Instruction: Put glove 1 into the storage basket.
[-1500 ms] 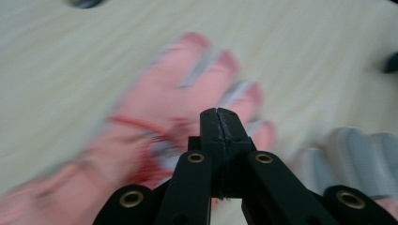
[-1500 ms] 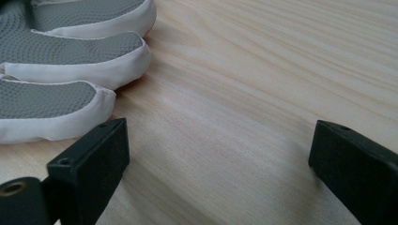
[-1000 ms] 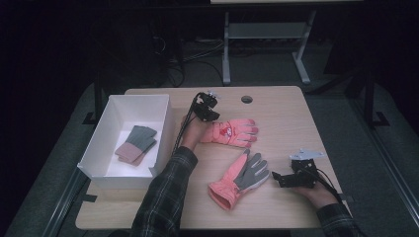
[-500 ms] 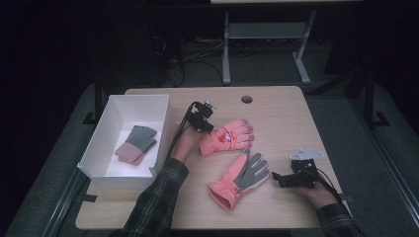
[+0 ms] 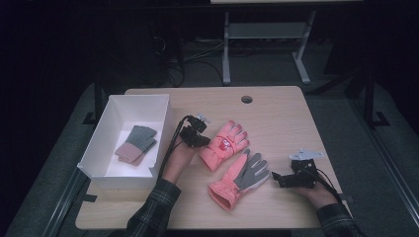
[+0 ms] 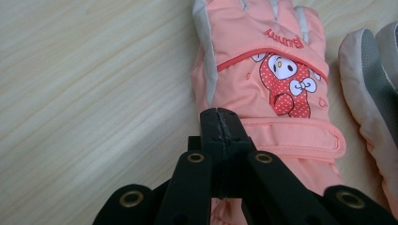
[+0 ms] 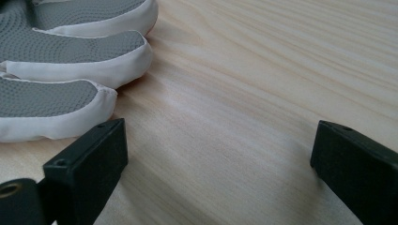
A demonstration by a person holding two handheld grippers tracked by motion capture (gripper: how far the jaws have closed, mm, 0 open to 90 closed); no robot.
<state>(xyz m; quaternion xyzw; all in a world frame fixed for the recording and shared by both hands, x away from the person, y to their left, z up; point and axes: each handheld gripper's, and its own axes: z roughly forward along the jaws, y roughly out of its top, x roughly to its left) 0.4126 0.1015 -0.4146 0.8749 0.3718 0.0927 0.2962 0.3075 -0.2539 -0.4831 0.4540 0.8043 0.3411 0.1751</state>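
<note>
**Left gripper closed at the bunny glove's edge; right gripper spread beside the grey-palmed glove**

On the table, two pink gloves lie side by side near the middle. The bunny glove lies back up, fingers pointing away from the person, its cuff nearest the left gripper. In the left gripper view the jaws are pressed together with no gap between them, their tips at the cuff-side edge of that glove, just below the cartoon bunny patch and beside the strap. Whether a fold of fabric is caught between the tips cannot be told.

The second glove lies palm up, grey grip side showing, just in front of the first and touching or nearly touching it. The right gripper rests low on the table to that glove's right, jaws pointing toward its fingertips. In the right gripper view the jaws stand wide apart with bare wood between them, and the glove's white-edged grey fingers lie just beside the left-hand jaw.

A white box sits at the table's left, well apart from both gloves. A folded grey and pink pair lies on its floor.
</note>
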